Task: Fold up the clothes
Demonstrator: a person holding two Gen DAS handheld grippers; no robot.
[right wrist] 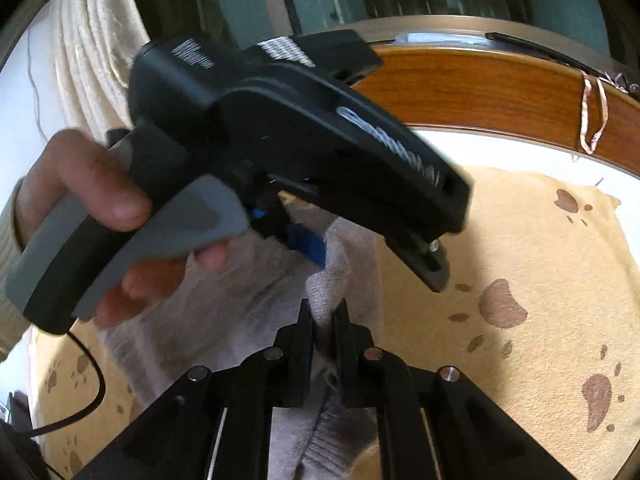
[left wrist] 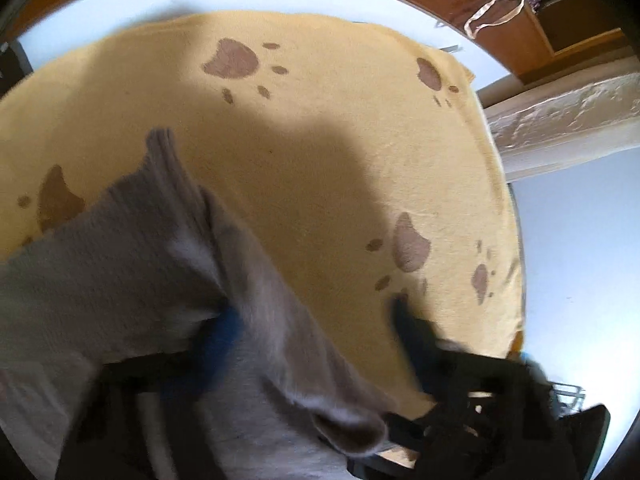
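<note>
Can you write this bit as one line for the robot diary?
left tongs: shut on grey garment | right tongs: shut on grey garment | garment lifted over yellow blanket

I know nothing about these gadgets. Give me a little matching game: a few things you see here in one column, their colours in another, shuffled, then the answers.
Things:
1. garment
2. blanket
3. headboard
4. right gripper

Colours:
A. black
B. yellow with brown paw prints
C. grey
D. reddish-brown wood

Pairs: 1-C, 2-B, 3-D, 4-A
</note>
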